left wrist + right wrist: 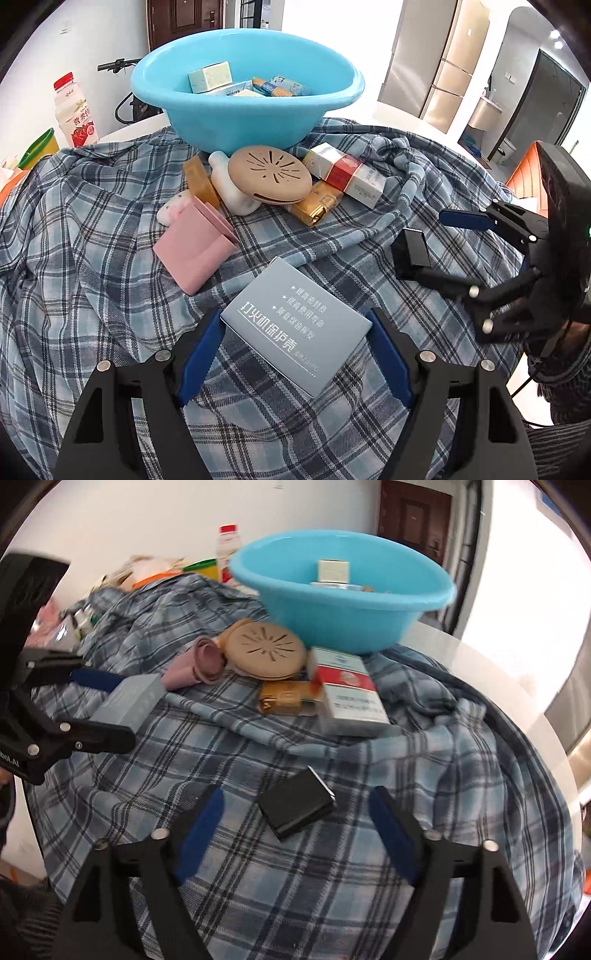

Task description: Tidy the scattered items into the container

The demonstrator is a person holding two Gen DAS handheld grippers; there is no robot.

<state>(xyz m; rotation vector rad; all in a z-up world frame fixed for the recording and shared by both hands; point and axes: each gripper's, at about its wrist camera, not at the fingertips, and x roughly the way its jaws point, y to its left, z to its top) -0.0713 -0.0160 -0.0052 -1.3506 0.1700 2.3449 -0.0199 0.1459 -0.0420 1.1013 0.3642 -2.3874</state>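
Note:
A blue basin [236, 122] holding several small boxes stands at the far side of the plaid cloth; it also shows in the right wrist view [347, 627]. My left gripper [295, 354] is shut on a grey-blue box [295, 328], also seen in the right wrist view [127, 701]. My right gripper [295, 830] is open around a small black box [297, 805] lying on the cloth. A tan round case [269, 175], a pink holder [197, 251], a gold box [317, 203] and a red-white box [347, 177] lie in front of the basin.
A blue plaid cloth [92, 277] covers the round white table [498, 686]. A milk bottle [75, 110] and a green-rimmed cup [40, 147] stand at the far left. A fridge and doors are in the background.

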